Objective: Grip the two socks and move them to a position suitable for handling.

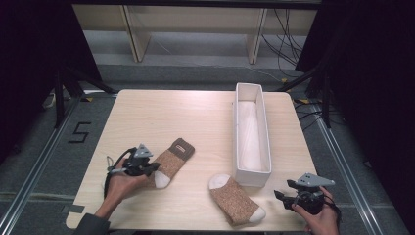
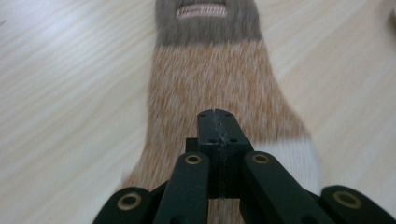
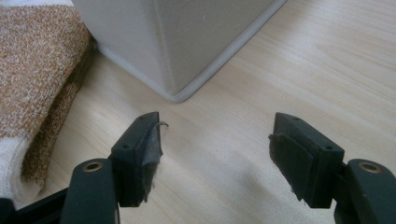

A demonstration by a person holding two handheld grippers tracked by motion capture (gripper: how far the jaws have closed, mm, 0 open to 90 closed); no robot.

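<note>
Now left gripper [image 2: 217, 128] jaws closed above sock [image 2: 219, 79]; right gripper [image 3: 215, 154] jaws wide apart, empty

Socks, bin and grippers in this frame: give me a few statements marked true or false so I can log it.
1. Two socks lie on the table. True: the left sock and the right sock.
2. The white bin holds a sock. False: no brown sock shows inside it; both lie on the table.
3. The left gripper has its jaws closed over the left sock. True.
4. The right gripper is shut. False: its jaws stand apart over bare table.
5. The right sock lies at the far end of the bin. False: it lies by the near end.
</note>
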